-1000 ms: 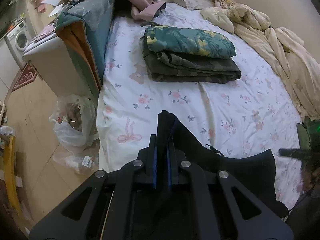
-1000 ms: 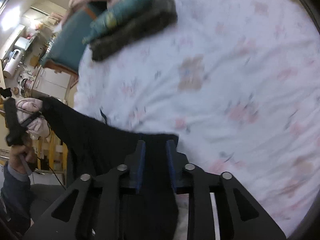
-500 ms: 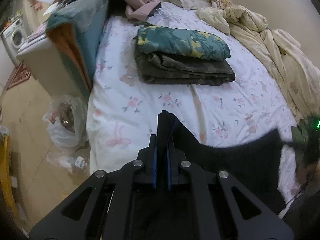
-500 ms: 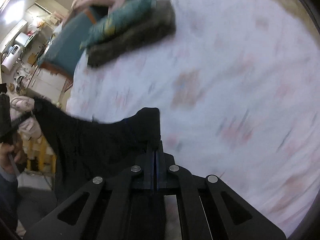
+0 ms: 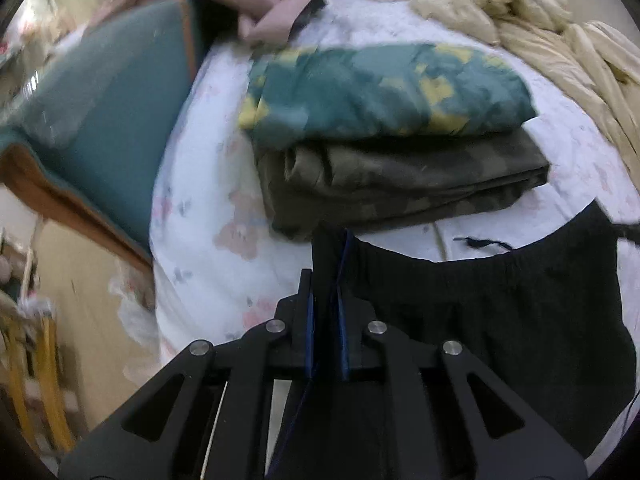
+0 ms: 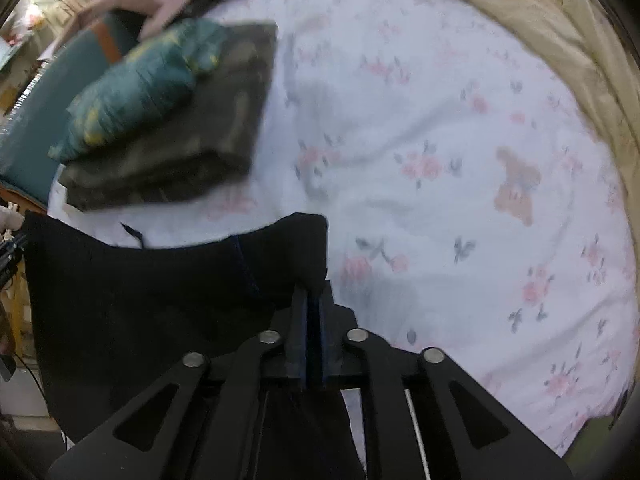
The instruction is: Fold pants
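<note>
Black pants (image 5: pixel 500 312) hang stretched by the waistband between my two grippers, above the near edge of a floral bed sheet (image 6: pixel 460 160). My left gripper (image 5: pixel 326 280) is shut on the left end of the waistband. My right gripper (image 6: pixel 314 300) is shut on the other end; the pants (image 6: pixel 140 300) spread to the left of it. A loose drawstring (image 5: pixel 480 243) hangs at the waistband's middle. The legs hang below, out of view.
A stack of folded clothes, teal-yellow on camouflage (image 5: pixel 384 136), lies on the bed just beyond the waistband. A cream duvet (image 5: pixel 560 40) is bunched at the far right. A teal-orange cushion (image 5: pixel 108 112) leans at the bed's left. Floor with bags lies left.
Both grippers moved forward over the bed toward the folded stack, carrying the pants. The right gripper, open one second ago, has shut on the waistband. The waistband is now stretched taut.
</note>
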`<action>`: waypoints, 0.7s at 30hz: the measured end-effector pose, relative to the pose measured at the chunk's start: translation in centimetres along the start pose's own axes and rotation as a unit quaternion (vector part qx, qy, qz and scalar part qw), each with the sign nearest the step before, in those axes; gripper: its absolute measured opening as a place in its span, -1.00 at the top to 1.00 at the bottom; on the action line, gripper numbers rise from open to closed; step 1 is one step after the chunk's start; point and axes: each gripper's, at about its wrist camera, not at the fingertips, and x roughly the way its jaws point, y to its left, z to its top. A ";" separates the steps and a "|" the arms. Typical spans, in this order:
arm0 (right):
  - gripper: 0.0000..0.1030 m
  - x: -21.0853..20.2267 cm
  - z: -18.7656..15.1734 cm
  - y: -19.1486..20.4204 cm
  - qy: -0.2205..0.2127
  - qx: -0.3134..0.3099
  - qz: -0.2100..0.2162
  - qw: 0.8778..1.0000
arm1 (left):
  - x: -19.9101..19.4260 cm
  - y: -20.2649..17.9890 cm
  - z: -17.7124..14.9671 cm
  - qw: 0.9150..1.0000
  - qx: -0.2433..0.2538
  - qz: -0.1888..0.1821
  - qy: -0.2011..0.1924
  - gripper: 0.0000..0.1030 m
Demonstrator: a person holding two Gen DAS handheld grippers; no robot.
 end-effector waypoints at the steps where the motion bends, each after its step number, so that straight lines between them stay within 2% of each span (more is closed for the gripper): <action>1: 0.64 0.0 -0.5 -0.5 0.001 0.004 0.004 1.000 | 0.6 0.2 -0.2 1.000 -0.006 0.005 0.013 0.58; 2: 0.62 -0.2 -1.0 -1.0 0.001 0.010 0.005 1.000 | 0.9 0.4 -0.2 1.000 -0.011 0.012 0.021 0.43; 3: 0.51 -0.5 -1.4 -1.3 -0.001 0.014 0.005 1.000 | 0.9 0.9 -0.5 0.999 -0.025 0.017 0.027 0.07; 4: 0.20 -1.1 -2.2 -1.8 -0.001 0.022 0.003 1.000 | 0.7 1.2 -0.7 0.999 -0.034 0.014 0.026 -0.31; 6: -0.15 -2.6 -3.8 -2.5 -0.015 0.031 0.011 0.999 | -0.3 1.9 -1.3 0.998 -0.054 0.009 0.024 -0.66; 12: -0.18 -7.5 -11.9 -5.2 -0.045 0.114 0.053 0.991 | -4.2 1.0 -3.9 0.998 -0.054 -0.001 0.014 -0.66; 14: -0.19 -8.5 -15.9 -5.9 -0.047 0.158 0.063 0.984 | -5.3 0.6 -4.7 0.998 -0.063 -0.014 0.013 -0.66; 17: -0.19 -8.6 -21.3 -6.4 -0.027 0.205 0.042 0.977 | -6.7 -0.4 -5.9 0.996 -0.080 -0.045 0.017 -0.66; 21: -0.19 -8.5 -25.6 -6.8 -0.025 0.247 0.046 0.968 | -8.1 -2.5 -6.5 0.995 -0.078 -0.056 0.017 -0.66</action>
